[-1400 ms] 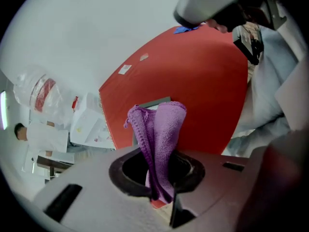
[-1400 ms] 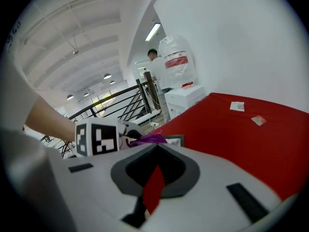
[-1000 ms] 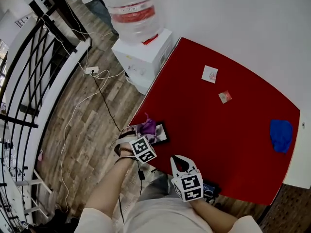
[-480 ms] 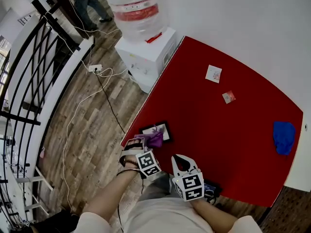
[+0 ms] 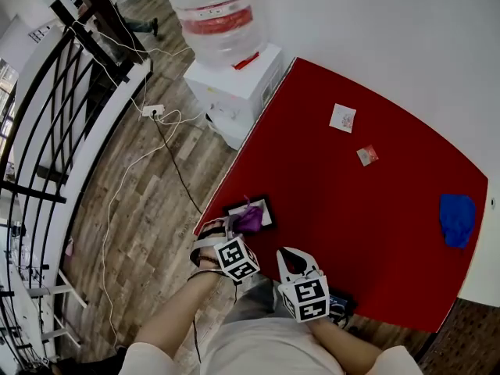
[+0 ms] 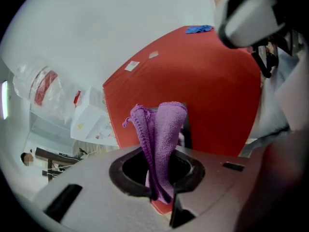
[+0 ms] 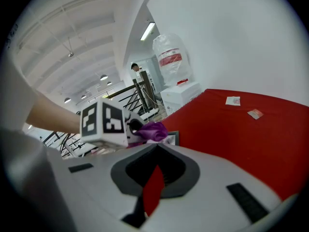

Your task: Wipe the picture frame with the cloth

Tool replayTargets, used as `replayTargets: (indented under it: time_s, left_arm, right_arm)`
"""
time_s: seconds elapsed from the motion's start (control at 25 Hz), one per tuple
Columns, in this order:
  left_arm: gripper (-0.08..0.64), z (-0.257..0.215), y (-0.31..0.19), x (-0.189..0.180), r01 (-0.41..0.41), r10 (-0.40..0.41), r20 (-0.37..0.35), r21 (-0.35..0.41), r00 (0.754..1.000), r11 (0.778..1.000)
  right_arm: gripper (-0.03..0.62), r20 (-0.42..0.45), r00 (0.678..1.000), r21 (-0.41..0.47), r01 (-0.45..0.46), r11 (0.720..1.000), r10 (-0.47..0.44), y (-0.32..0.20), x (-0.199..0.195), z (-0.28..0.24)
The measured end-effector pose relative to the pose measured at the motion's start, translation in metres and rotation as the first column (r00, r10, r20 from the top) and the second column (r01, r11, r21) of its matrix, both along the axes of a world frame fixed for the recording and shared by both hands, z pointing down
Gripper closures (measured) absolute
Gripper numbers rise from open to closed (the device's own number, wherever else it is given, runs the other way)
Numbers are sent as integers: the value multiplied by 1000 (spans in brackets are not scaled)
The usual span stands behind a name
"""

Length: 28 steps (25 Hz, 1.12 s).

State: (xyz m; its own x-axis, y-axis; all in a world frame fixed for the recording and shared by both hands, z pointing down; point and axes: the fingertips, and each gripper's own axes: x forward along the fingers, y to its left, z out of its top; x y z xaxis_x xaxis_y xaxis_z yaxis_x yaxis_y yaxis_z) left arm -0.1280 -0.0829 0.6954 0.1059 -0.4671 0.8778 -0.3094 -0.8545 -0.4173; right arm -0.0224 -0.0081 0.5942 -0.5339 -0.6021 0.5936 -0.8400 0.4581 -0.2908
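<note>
A small black picture frame (image 5: pixel 253 207) lies at the near left corner of the red table (image 5: pixel 367 209). My left gripper (image 5: pixel 237 226) is shut on a purple cloth (image 5: pixel 250 220), which rests on the frame's near part. In the left gripper view the folded cloth (image 6: pixel 163 129) stands up from between the jaws and hides most of the frame (image 6: pixel 186 133). My right gripper (image 5: pixel 287 255) hovers at the table's near edge, right of the frame, jaws together with nothing in them. In the right gripper view the cloth (image 7: pixel 150 130) and frame (image 7: pixel 173 138) lie just ahead.
A blue cloth (image 5: pixel 456 217) lies at the table's far right edge. Two small cards (image 5: pixel 342 119) (image 5: pixel 365 155) lie farther back. A water dispenser (image 5: pixel 233 76) stands off the table's left corner. Cables (image 5: pixel 160 143) trail over the wooden floor beside a railing.
My left gripper has dragged the purple cloth over the frame toward me, then slightly back. The right gripper has stayed in place.
</note>
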Motion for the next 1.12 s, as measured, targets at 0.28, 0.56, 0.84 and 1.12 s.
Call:
replayTargets:
  time_s: [0.28, 0.56, 0.84, 1.12]
  left_arm:
    - [499, 11, -58, -7, 47, -47, 44, 11, 998, 999]
    - [499, 26, -43, 1, -24, 26, 118, -17, 993, 1000]
    - [499, 23, 14, 17, -95, 102, 114, -68, 988, 993]
    - [499, 19, 35, 23, -110, 117, 100, -75, 988, 991]
  right_arm:
    - [588, -11, 1000, -3, -24, 1000, 24, 0, 13, 0]
    - [589, -10, 999, -12, -41, 999, 41, -6, 25, 5]
    - [588, -5, 1000, -7, -24, 1000, 24, -9, 22, 4]
    - [588, -14, 1000, -3, -14, 1000, 14, -7, 23, 6]
